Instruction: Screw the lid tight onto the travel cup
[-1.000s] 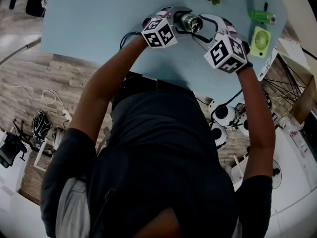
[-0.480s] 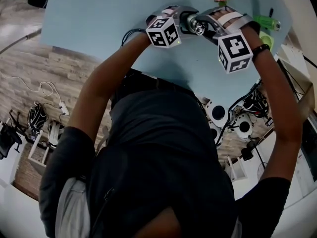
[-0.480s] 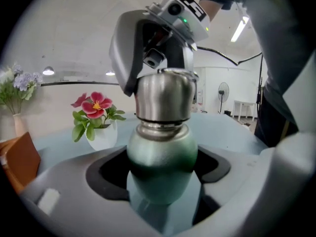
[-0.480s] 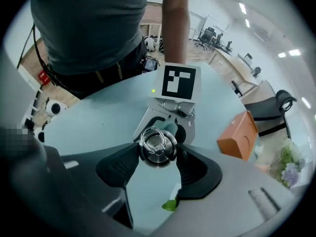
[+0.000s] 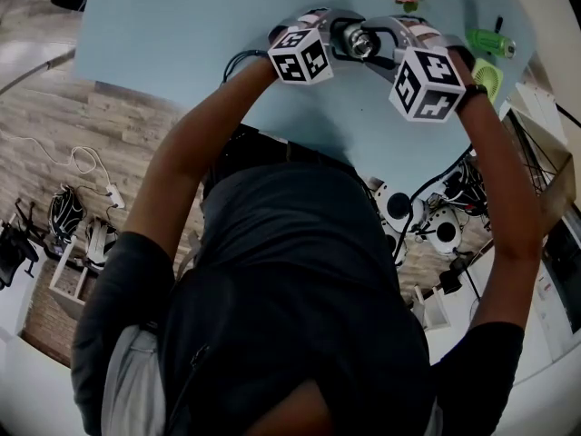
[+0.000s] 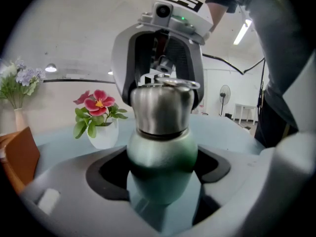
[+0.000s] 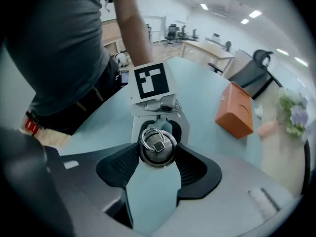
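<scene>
While the left gripper has its fingers clenched on the green body of the travel cup, the right gripper grasps the steel lid between its dark ribbed pads. The right gripper meets the lid end-on, so the right gripper view looks straight onto the wire ring on top of the lid.

In the left gripper view the lid sits on the cup's neck just past the fingers, with a dark seam where steel meets green. The right gripper's housing arches over it from beyond.

Both tools hold the cup over the pale blue worktop. A white pot of red flowers stands beyond the left finger. An orange box lies well off to the right of the right gripper's fingers, and the left gripper's marker cube faces them from just behind the lid.
</scene>
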Tool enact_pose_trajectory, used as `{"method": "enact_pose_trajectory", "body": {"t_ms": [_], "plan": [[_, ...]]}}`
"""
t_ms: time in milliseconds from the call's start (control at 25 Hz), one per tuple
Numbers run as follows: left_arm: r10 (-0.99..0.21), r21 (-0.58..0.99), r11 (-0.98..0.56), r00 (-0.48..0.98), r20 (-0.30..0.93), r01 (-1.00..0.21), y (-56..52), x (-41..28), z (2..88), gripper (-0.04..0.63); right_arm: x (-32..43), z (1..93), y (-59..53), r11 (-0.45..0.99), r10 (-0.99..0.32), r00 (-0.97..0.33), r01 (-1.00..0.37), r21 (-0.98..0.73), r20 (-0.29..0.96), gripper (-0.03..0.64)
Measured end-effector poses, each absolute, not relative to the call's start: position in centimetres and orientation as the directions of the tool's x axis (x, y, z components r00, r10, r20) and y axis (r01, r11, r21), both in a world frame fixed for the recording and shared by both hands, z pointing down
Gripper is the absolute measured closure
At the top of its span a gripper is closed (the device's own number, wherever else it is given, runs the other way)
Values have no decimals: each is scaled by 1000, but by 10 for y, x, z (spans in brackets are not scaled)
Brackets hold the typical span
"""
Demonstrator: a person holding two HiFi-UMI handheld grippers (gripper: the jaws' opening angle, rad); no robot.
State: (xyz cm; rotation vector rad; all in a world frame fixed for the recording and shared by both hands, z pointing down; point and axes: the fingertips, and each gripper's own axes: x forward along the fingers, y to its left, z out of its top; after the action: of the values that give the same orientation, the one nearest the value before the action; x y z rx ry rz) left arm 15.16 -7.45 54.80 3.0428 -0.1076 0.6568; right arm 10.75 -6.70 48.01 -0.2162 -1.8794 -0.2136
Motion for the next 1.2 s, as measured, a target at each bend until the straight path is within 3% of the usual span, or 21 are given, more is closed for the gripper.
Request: {"method": "enact_pose_trajectory", "body": {"t_ms": [200,360,480,800,960,1080,1200], "plan": [[-71,16,-996,910,408,-85,-76,153,548,167,109,480,-76,966,-177,-444,-249,68,879,380],[-92,13,-994,910,404,-106,-76,153,548,167,110,471,-85,692,-504,-378,-714,102,776,380],[-113,16,-991,910,398,-131,-77,151,547,167,112,469,-87,495,-637,-281,-863,102,718,380],[-111,19,-991,911,398,-129,-79,151,547,167,112,469,-88,466,-648,-257,-878,107,716,380],[-108,21,-992,911,397,-126,-78,152,548,167,112,469,-87,564,-571,-292,-818,108,767,377],[-102,18,-993,913,395,-118,-77,153,548,167,106,457,-85,768,-411,-393,-636,80,823,348],[-102,17,-993,914,393,-118,-76,153,548,167,104,458,-74,947,-184,-413,-318,48,892,348]]}}
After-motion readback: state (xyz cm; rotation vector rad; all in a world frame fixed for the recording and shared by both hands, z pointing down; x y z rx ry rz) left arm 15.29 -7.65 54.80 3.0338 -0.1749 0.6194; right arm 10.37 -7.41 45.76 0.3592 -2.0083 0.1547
